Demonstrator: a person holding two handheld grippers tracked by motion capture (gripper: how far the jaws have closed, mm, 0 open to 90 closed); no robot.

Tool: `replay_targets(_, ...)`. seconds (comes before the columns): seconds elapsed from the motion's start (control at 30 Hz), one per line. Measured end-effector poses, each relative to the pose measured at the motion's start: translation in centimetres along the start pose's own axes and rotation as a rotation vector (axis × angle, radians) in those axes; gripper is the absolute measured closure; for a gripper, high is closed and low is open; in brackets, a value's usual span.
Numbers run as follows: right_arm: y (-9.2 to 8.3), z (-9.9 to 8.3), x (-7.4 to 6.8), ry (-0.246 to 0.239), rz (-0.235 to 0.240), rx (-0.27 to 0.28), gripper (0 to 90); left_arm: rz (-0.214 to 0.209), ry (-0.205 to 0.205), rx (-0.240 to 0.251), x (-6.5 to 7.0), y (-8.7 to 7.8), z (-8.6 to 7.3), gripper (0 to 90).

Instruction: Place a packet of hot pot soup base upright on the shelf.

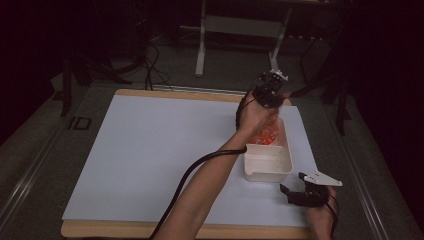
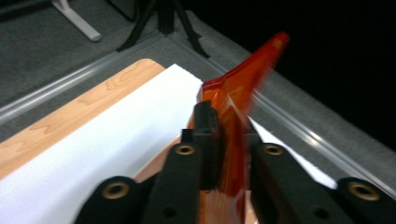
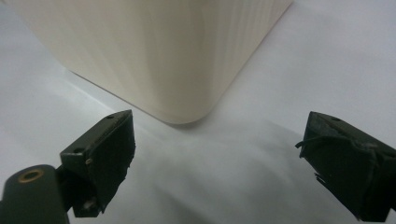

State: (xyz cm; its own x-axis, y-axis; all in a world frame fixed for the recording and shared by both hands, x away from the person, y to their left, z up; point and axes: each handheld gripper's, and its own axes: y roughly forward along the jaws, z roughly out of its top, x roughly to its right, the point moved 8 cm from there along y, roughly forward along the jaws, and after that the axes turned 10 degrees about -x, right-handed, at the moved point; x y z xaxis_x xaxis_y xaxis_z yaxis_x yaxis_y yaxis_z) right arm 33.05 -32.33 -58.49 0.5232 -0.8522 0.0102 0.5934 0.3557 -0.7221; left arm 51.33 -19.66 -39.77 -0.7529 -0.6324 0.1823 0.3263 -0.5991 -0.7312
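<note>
One orange packet (image 2: 243, 98), thin, light and crinkly, probably slippery film, best pinched flat near an edge; held above the far end of the cream tray (image 1: 267, 162), long axis rising away from the jaws. Pinched between the left gripper (image 2: 227, 140) pads, though blurred; right gripper (image 3: 217, 158) spread wide, empty, beside the tray's corner.

A: Left gripper (image 1: 270, 91) position?
B: Raised over far table edge, an orange-printed clear plastic bag (image 1: 270, 133) hanging into the cream rectangular plastic tub (image 1: 268, 170).
A: Right gripper (image 1: 299, 194)?
B: Just beside tub's near corner.
</note>
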Motion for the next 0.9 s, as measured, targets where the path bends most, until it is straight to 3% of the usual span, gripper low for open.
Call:
replay_targets(0.13,0.0,0.0,0.0,-0.002,-0.002,-0.003,9.7,-0.043,-0.029,0.014,0.0,-0.6,0.0,67.9)
replay_targets(0.17,0.0,0.0,0.0,-0.003,-0.004,-0.004,9.6,-0.076,-0.046,0.025,0.2,-1.2,0.1,65.8)
replay_targets(0.33,0.0,0.0,-0.1,-0.006,-0.004,-0.008,9.7,-0.127,-0.058,0.041,0.6,-2.6,0.4,63.9)
replay_targets(0.4,0.0,0.0,-0.1,-0.006,-0.004,-0.007,9.7,-0.162,-0.068,0.065,0.6,-4.1,0.7,63.3)
replay_targets(0.47,0.0,0.0,-0.1,-0.005,-0.004,-0.007,9.7,-0.174,-0.066,0.072,0.6,-4.7,0.7,63.0)
replay_targets(0.53,0.0,0.0,-0.1,-0.008,-0.005,-0.007,9.7,-0.161,-0.036,0.079,0.3,-6.1,0.6,62.8)
replay_targets(0.67,0.0,-0.1,-0.1,-0.007,-0.006,-0.007,9.7,-0.178,-0.034,0.106,-0.1,-7.7,0.4,62.5)
replay_targets(0.8,0.0,-0.1,-0.2,-0.008,-0.006,-0.008,9.7,-0.206,-0.03,0.152,-1.0,-10.7,-0.4,62.5)
replay_targets(0.9,0.1,-0.1,-0.1,-0.009,-0.007,-0.008,9.7,-0.204,-0.023,0.164,-1.4,-11.7,-0.9,62.5)
